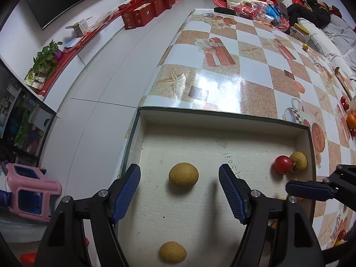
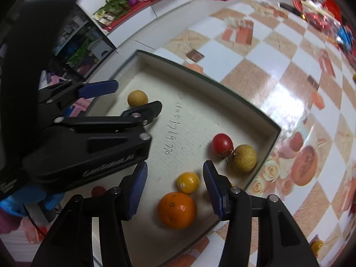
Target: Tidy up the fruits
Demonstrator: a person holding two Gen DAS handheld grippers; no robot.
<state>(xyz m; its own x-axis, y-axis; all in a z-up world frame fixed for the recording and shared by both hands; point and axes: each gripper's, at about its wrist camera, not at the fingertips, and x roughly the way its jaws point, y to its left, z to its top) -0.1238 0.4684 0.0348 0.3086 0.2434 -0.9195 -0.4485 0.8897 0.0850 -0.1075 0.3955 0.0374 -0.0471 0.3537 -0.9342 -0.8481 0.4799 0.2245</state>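
Fruits already sit in the shallow box (image 1: 222,120): a brown longan (image 1: 183,174) lies between and just ahead of the left gripper (image 1: 179,192)'s spread jaws, nearer than the right gripper (image 2: 174,189), also agape over the orange (image 2: 177,209).

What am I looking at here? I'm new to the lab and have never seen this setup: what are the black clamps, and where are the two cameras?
No robot here: a person holds a two-finger clamp in each hand, each carrying a fisheye camera looking along its fingers. One picture is from the left gripper, the other from the right gripper. Both are open, holding nothing, above a shallow cardboard box on a checkered table. In the box lie an orange, a small yellow fruit, a cherry tomato touching a tan longan, and more longans. A few fruits remain on the table.
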